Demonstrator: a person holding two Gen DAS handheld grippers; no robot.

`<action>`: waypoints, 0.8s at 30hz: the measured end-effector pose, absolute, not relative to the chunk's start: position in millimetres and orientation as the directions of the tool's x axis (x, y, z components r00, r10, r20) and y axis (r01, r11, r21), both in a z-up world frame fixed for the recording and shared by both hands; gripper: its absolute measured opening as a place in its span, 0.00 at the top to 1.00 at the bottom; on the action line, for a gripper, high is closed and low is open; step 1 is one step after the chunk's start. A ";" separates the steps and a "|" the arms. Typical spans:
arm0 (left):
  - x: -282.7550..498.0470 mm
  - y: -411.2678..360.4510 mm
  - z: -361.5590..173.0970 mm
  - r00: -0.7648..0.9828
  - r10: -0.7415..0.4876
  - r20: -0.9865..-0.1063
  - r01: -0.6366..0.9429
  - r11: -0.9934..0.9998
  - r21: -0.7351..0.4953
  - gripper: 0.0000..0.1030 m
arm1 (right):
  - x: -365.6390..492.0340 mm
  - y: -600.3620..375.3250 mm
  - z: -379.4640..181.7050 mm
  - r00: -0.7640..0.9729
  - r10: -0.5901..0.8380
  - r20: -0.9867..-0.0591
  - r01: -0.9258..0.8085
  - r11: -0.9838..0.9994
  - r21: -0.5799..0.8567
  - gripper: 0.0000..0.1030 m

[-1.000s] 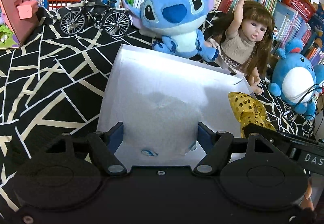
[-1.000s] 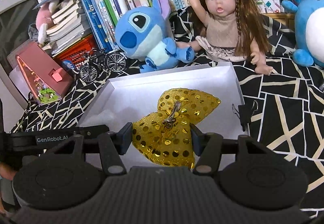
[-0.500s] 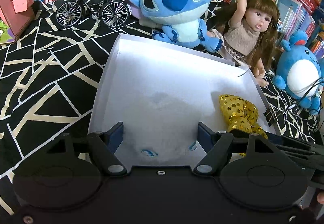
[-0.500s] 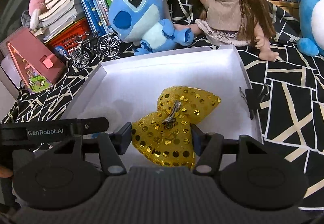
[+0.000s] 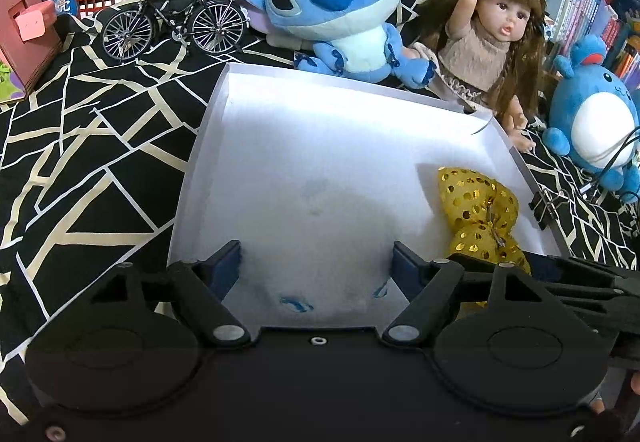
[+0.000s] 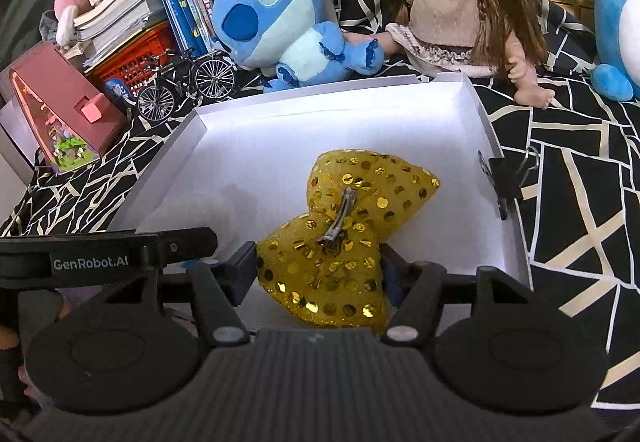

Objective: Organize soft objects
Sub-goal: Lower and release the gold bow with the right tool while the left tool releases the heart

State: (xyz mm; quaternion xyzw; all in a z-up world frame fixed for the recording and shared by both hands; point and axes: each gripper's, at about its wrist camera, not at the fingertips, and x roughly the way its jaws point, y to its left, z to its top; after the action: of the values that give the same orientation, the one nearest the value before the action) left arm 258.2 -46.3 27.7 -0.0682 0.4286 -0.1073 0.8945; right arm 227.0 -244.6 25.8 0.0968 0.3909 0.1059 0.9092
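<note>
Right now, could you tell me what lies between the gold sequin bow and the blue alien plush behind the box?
Only bare white box floor and its far wall. The right wrist view shows the gold sequin bow low in the box and the blue alien plush just beyond the rim.

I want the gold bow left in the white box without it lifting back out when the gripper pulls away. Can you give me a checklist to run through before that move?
1. Gold sequin bow inside the white box: ok, its far lobe rests on the box floor.
2. Right gripper let go: cannot tell; its jaws have just been opening, but the near lobe is between them and seems to touch both pads.
3. Metal hair clip clear of the fingers: ok, it faces up at the knot.
4. Left gripper out of the way: ok, open beside the bow, with nothing gripped.
5. Binder clip on the box rim: ok, apart from the bow.
</note>
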 end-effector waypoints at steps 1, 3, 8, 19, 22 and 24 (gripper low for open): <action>258.2 -46.2 27.6 0.610 -0.251 -0.752 0.133 0.968 -0.215 0.26 | 226.6 -244.3 25.8 0.672 0.267 -0.691 -0.118 0.959 0.257 0.35; 257.7 -46.0 27.4 0.610 -0.251 -0.752 0.134 0.967 -0.215 0.25 | 225.7 -243.7 25.5 0.671 0.267 -0.692 -0.121 0.960 0.253 0.35; 257.2 -47.1 27.1 0.608 -0.247 -0.754 0.139 0.969 -0.206 0.24 | 224.7 -243.8 25.8 0.667 0.270 -0.694 -0.128 0.960 0.250 0.31; 241.0 -35.0 47.5 0.644 -0.261 -0.719 0.123 0.963 -0.239 0.11 | 212.6 -247.3 48.4 0.701 0.266 -0.662 -0.126 0.960 0.252 0.15; 229.7 -32.7 56.9 0.668 -0.262 -0.697 0.137 0.963 -0.231 0.09 | 203.2 -246.4 57.1 0.718 0.264 -0.644 -0.142 0.961 0.236 0.14; 221.2 -31.9 62.5 0.679 -0.265 -0.684 0.150 0.963 -0.225 0.08 | 195.7 -246.1 62.0 0.729 0.263 -0.632 -0.153 0.962 0.224 0.13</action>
State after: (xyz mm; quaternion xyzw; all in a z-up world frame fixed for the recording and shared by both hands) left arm 221.2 -31.9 62.5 -0.0754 0.3841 -0.1137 0.9132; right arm 195.7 -246.1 62.0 0.0787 0.3504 0.1123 0.9265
